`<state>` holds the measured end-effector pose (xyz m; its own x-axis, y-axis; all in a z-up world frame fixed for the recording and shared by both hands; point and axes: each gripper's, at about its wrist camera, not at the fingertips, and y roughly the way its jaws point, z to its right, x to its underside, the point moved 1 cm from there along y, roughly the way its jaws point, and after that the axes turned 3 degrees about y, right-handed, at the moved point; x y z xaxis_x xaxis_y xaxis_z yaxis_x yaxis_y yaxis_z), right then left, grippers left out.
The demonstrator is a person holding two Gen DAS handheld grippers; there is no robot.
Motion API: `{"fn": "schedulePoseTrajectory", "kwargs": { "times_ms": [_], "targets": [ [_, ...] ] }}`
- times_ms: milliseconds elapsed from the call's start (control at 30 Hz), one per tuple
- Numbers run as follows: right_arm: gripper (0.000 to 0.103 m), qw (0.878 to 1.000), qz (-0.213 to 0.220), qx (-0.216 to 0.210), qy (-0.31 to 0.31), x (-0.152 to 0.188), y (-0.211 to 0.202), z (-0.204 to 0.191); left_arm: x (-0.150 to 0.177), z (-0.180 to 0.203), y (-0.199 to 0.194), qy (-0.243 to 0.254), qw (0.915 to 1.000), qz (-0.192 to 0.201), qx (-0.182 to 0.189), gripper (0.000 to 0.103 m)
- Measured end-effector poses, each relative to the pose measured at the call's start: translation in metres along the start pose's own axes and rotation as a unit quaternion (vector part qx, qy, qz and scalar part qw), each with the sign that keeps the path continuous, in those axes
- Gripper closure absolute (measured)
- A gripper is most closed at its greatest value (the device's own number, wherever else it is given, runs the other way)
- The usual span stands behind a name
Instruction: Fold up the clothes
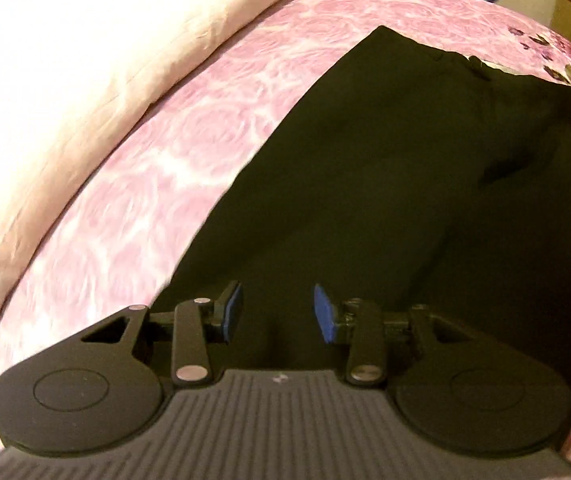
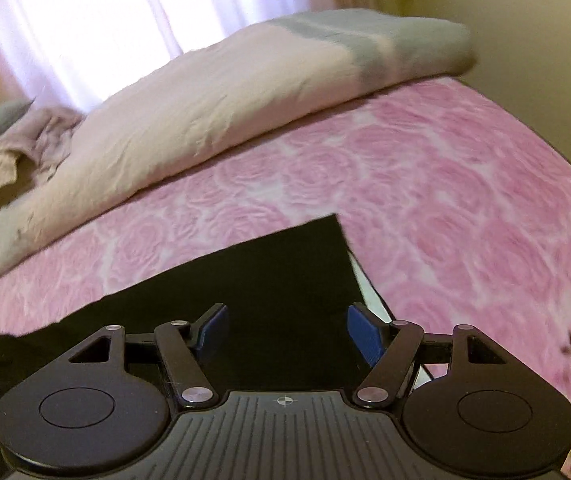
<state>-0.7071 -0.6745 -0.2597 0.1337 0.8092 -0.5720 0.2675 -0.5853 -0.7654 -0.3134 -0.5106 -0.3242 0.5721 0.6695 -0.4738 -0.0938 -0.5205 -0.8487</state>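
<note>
My left hand-held gripper (image 1: 277, 312) hovers over the black trousers (image 1: 385, 184), its blue pads spread apart with nothing between them. The trousers lie flat on the bed's pink rose bedspread (image 1: 173, 152), waistband at the far end. My right hand-held gripper (image 2: 287, 330) is likewise spread wide and empty, above one corner of the black cloth. A pale folded duvet (image 2: 213, 96) rests along the bed's far side.

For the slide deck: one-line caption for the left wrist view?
Open left gripper above black trousers laid flat on a pink rose-patterned bedspread.
</note>
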Motion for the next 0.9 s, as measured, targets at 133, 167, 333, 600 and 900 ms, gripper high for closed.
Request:
{"fn": "schedulePoseTrajectory", "kwargs": {
  "times_ms": [133, 167, 333, 600, 900],
  "targets": [
    [0.033, 0.999, -0.033, -0.019, -0.032, -0.025, 0.043, 0.010, -0.039, -0.003, 0.032, 0.014, 0.9999, 0.004, 0.006, 0.067],
    [0.033, 0.998, -0.042, -0.023, -0.037, -0.030, 0.056, 0.015, -0.050, -0.003, 0.041, 0.015, 0.9999, 0.005, 0.006, 0.066],
    [0.053, 0.993, -0.087, -0.044, -0.061, -0.055, 0.123, 0.043, -0.099, 0.004, 0.094, 0.037, 0.9993, -0.001, -0.007, 0.064],
    [0.059, 0.985, -0.137, -0.073, -0.075, -0.063, 0.184, 0.082, -0.160, 0.003, 0.157, 0.059, 0.9979, -0.008, 0.024, 0.063],
    [0.102, 0.980, -0.152, -0.108, -0.070, -0.060, 0.180, 0.084, -0.178, 0.005, 0.188, 0.098, 0.9904, -0.054, 0.081, 0.103]
  ]
}}
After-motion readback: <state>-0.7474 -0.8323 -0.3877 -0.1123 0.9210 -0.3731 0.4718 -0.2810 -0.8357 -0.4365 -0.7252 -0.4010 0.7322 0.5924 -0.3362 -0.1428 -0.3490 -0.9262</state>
